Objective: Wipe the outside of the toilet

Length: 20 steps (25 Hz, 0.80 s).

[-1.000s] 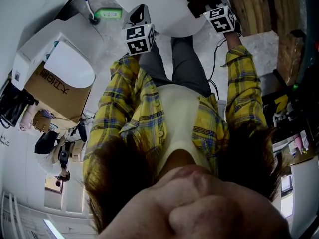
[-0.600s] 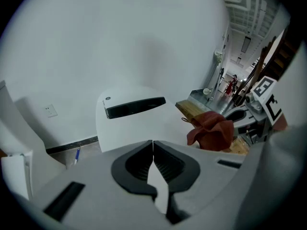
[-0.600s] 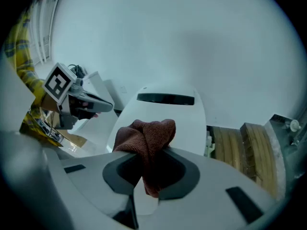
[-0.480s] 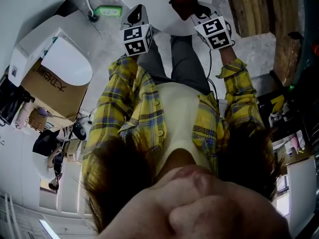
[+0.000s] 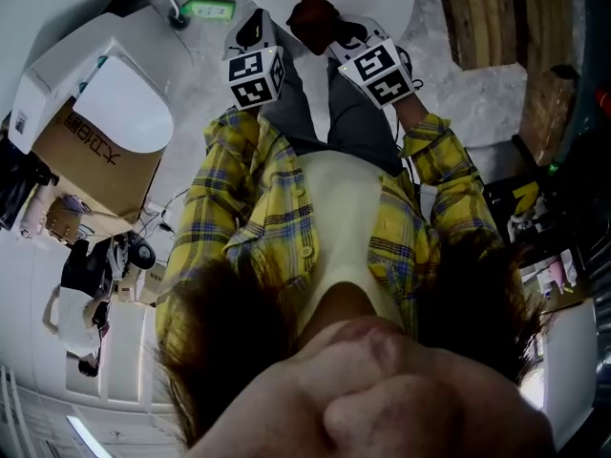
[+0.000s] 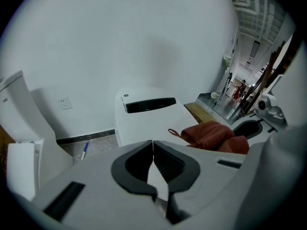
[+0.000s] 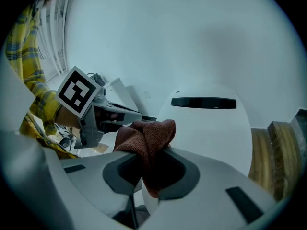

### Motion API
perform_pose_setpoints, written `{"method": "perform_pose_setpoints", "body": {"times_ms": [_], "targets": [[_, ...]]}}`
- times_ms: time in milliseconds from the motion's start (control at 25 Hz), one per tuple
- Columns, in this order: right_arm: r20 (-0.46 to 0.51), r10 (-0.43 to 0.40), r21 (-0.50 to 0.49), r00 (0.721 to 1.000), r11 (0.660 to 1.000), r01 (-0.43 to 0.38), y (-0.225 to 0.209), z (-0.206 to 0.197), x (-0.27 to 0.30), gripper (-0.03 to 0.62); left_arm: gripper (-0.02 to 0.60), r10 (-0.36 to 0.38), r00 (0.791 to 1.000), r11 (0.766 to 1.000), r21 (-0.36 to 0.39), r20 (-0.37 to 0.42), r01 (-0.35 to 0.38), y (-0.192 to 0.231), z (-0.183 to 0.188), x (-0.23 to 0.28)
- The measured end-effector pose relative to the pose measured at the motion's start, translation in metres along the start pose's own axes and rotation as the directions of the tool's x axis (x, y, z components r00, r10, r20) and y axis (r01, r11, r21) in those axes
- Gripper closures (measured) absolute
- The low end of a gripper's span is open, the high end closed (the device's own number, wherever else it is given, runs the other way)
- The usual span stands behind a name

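The right tool [image 7: 149, 174] has slid leftward toward the left tool [image 6: 153, 169]. Its jaws are clamped on the one red-brown cloth [image 7: 146, 138], which rests on the nearer toilet [image 7: 206, 128]. The left tool's jaws are closed and empty. A second toilet [image 5: 124, 113] stands off to the left.

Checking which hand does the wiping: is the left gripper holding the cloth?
No, the left gripper has its jaws shut together on nothing; the reddish-brown cloth is clamped in the right gripper.
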State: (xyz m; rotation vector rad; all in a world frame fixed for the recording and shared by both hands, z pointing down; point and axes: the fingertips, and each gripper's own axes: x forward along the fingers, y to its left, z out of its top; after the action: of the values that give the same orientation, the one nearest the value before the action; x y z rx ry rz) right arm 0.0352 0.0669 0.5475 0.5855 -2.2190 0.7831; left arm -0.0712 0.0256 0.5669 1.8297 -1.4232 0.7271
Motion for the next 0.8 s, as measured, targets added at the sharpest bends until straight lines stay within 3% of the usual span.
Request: {"method": "perform_pose_setpoints", "body": {"times_ms": [360, 800], "targets": [[-0.009, 0.036, 0.060, 0.999, 0.998, -0.035, 0.018, -0.008, 0.029, 0.514, 0.571, 0.030, 0.999, 0.999, -0.039, -0.011, -0.031, 0.014, -0.018, -0.008], [-0.203, 0.004, 0.014, 0.979, 1.000, -0.001, 0.002, -0.094, 0.057, 0.514, 0.572, 0.015, 0.999, 1.000, -0.014, -0.041, -0.016, 0.003, -0.028, 0.002]]}}
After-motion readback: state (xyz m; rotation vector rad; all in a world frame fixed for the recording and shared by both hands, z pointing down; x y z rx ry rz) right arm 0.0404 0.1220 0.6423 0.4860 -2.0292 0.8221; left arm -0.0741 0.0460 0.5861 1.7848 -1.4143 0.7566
